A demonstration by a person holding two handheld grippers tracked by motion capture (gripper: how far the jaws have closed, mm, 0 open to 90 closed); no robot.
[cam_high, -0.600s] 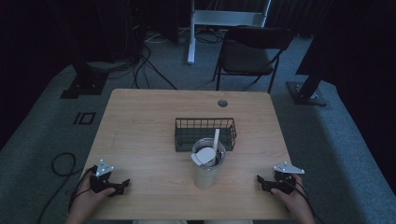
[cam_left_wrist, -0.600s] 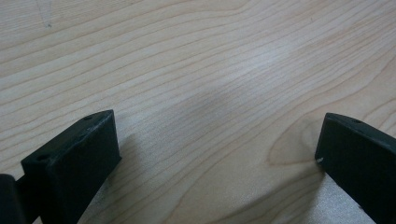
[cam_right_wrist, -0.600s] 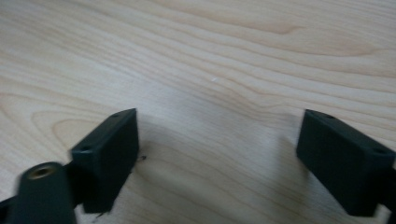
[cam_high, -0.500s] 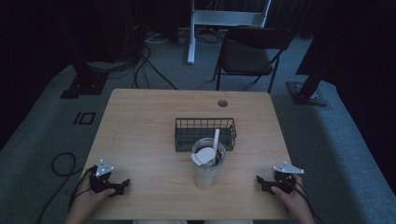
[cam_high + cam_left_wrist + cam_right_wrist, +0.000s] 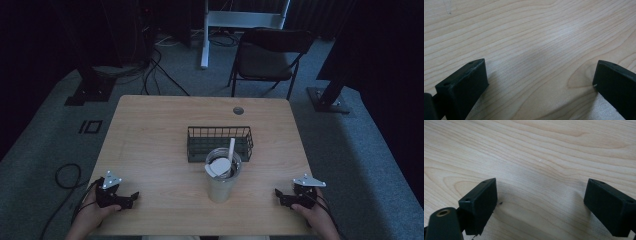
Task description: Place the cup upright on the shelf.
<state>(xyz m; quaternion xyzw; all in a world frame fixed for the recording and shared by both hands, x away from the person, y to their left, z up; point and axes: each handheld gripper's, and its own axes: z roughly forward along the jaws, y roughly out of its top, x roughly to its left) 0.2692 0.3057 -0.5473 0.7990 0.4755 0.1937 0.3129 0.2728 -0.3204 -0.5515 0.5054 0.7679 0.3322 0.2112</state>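
One light wooden table [image 5: 150,145] carries one black wire basket [image 5: 220,142] and, just in front of it, one clear lidded tumbler [image 5: 222,175] with one white straw [image 5: 231,150]. Two grippers rest at the near corners, well apart from the tumbler: the left gripper [image 5: 131,197] and right gripper [image 5: 278,196], jaws spread wide, holding nothing

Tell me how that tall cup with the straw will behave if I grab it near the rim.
The cup stands tall on a narrow base, so a sideways nudge could tip it. Its walls look smooth, probably slippery for the jaws. The straw leans loose and may shift. Whether it holds liquid, I cannot tell.
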